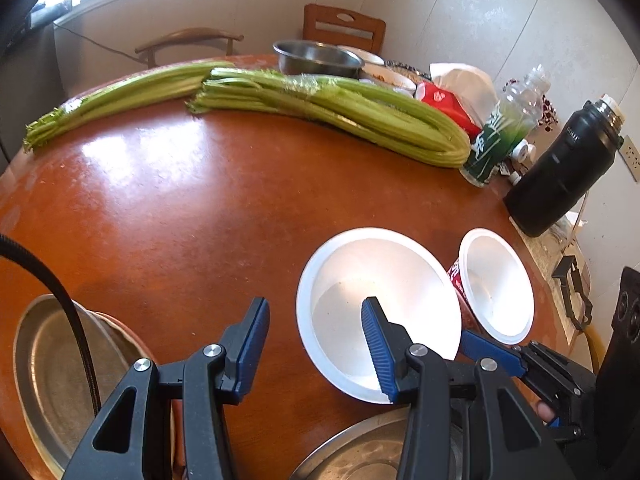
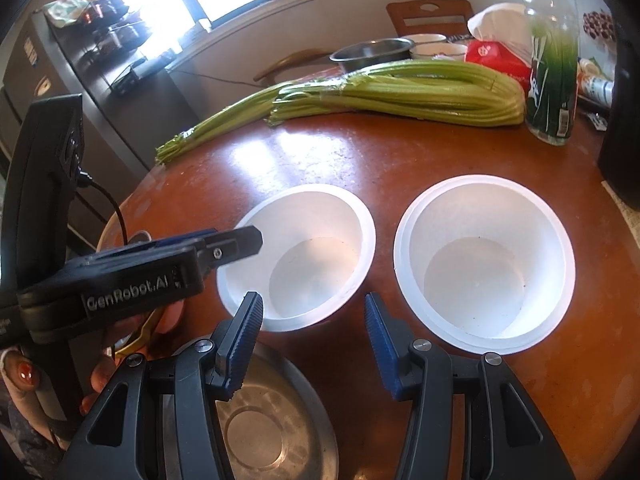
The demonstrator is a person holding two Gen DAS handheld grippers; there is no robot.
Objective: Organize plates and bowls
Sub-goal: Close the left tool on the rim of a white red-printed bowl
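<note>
Two white bowls stand side by side on the round brown table (image 1: 180, 208). The left white bowl (image 1: 376, 312) (image 2: 304, 256) is just ahead of both grippers. The right white bowl (image 1: 496, 284) (image 2: 484, 260) has a red printed outside. My left gripper (image 1: 316, 320) is open and empty, its right finger over the left bowl's near rim. My right gripper (image 2: 314, 312) is open and empty, hovering above a steel plate (image 2: 276, 428) (image 1: 360, 456) at the table's near edge. A second steel plate (image 1: 60, 380) lies at the near left.
Two celery bundles (image 1: 328, 108) (image 1: 120, 96) lie across the far half of the table. A steel bowl (image 1: 316, 56), white dishes, a red tissue box (image 1: 440, 100), a green-labelled bottle (image 1: 504, 128) and a black flask (image 1: 568, 168) crowd the far right. Chairs stand behind.
</note>
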